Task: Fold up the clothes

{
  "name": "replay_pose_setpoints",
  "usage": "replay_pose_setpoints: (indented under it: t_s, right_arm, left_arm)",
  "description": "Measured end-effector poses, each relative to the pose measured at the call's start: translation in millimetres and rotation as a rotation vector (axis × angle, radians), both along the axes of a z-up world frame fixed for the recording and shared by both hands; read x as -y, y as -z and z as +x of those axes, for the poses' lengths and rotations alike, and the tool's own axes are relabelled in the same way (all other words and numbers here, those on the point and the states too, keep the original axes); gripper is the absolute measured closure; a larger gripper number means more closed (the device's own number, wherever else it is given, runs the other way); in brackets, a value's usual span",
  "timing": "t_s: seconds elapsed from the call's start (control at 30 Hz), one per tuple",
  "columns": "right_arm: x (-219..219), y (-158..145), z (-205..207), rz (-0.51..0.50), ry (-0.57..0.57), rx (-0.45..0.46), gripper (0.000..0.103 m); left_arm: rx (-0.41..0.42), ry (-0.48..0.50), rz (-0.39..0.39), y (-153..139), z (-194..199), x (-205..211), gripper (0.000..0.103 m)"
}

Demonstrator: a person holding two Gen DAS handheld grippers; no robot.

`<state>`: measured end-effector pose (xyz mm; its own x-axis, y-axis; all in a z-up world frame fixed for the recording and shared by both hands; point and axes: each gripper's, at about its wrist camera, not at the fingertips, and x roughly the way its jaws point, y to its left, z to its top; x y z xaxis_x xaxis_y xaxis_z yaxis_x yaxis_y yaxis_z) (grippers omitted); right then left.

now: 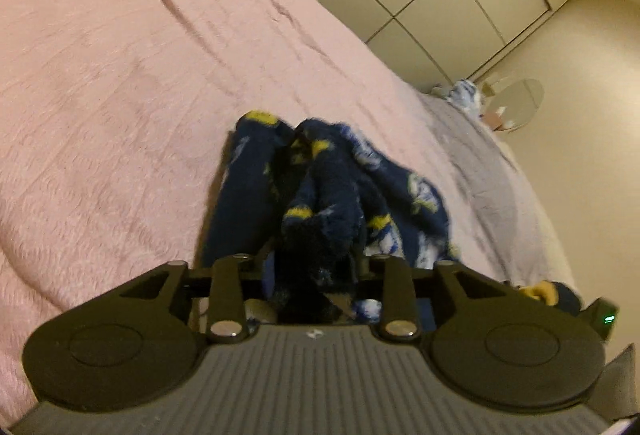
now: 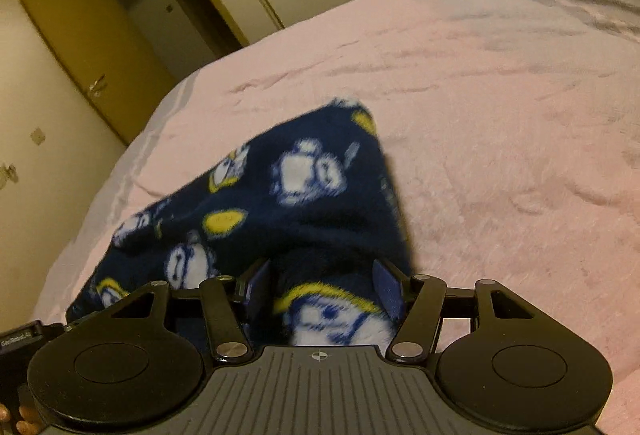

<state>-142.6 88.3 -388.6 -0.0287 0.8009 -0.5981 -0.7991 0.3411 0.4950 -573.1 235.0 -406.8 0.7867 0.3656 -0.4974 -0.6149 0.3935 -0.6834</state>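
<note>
Both grippers clamped on fleece garment (image 2: 304, 195) above pink bed (image 2: 500, 115): left gripper (image 1: 316, 267) pinches bunched folds, right gripper (image 2: 324, 291) grips wide edge. Cloth hangs forward from both, long axis spanning between hands.

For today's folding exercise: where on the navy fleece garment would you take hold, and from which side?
Grip the garment at an outer edge, coming in low from the near side of the pink bed. In the right view it spreads fairly flat to a free corner; in the left view it hangs bunched, so its middle gives only a wad.
</note>
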Motion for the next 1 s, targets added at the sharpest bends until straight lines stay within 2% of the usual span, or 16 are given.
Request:
replay_pose_setpoints:
  t_s: [0.03, 0.1, 0.2, 0.33, 0.37, 0.4, 0.43, 0.47, 0.63, 0.67, 0.73, 0.83, 0.9, 0.93, 0.97, 1.0]
  right_arm:
    - [0.7, -0.4, 8.5, 0.005, 0.017, -0.02, 0.043]
    - [0.4, -1.8, 27.9, 0.01, 0.059, -0.059, 0.043]
    - [-8.6, 2.5, 48.0, -0.032, 0.108, -0.105, 0.043]
    - [-27.4, 14.6, 65.7, -0.095, 0.141, -0.173, 0.043]
    - [-31.5, 18.6, 66.3, -0.108, 0.144, -0.184, 0.043]
    - [-34.9, 22.1, 66.1, -0.119, 0.148, -0.192, 0.043]
    - [-38.5, 24.3, 65.0, -0.129, 0.149, -0.192, 0.043]
    - [-41.7, 24.2, 62.5, -0.134, 0.144, -0.178, 0.043]
    - [-54.0, 7.1, 40.6, -0.108, 0.075, -0.03, 0.044]
    - [-57.4, 4.2, 34.9, -0.101, 0.057, 0.003, 0.043]
    - [-65.9, 2.6, 23.7, -0.103, 0.027, 0.056, 0.043]
    - [-81.4, 12.5, 12.7, -0.141, 0.009, 0.085, 0.043]
    - [-81.5, 16.8, 14.2, -0.147, 0.019, 0.072, 0.043]
    - [-76.9, 15.2, 15.7, -0.136, 0.025, 0.069, 0.043]
    - [-71.5, 12.7, 17.0, -0.121, 0.029, 0.068, 0.043]
    - [-64.4, 9.7, 18.1, -0.107, 0.034, 0.071, 0.043]
  left_arm:
    - [0.028, 0.012, -0.011, -2.0, -3.3, -5.3, 0.062]
    - [0.087, 0.04, -0.044, -5.3, -5.0, -19.7, 0.043]
    - [0.153, 0.071, -0.086, -0.9, 7.1, -55.4, 0.041]
    - [0.145, 0.13, -0.174, 19.2, 38.8, -99.7, 0.04]
    - [0.145, 0.135, -0.195, 23.6, 45.8, -105.4, 0.041]
    - [0.149, 0.145, -0.192, 25.4, 50.8, -106.8, 0.05]
    - [0.154, 0.157, -0.182, 26.6, 55.3, -107.0, 0.066]
    - [0.159, 0.169, -0.172, 27.9, 59.8, -107.2, 0.092]
    - [0.114, 0.126, 0.169, -22.0, 42.2, -66.2, 0.092]
    - [0.089, 0.11, 0.208, -28.0, 38.1, -61.5, 0.092]
    - [-0.011, 0.076, 0.202, -22.4, 37.6, -65.4, 0.092]
    - [-0.159, 0.038, 0.07, 16.2, 47.1, -86.4, 0.088]
    - [-0.141, 0.024, 0.024, 25.1, 44.1, -88.1, 0.084]
    - [-0.125, 0.015, 0.024, 21.8, 41.1, -86.0, 0.081]
    - [-0.12, 0.005, 0.037, 16.2, 37.5, -81.7, 0.074]
    - [-0.119, -0.012, 0.047, 9.8, 32.5, -75.2, 0.073]
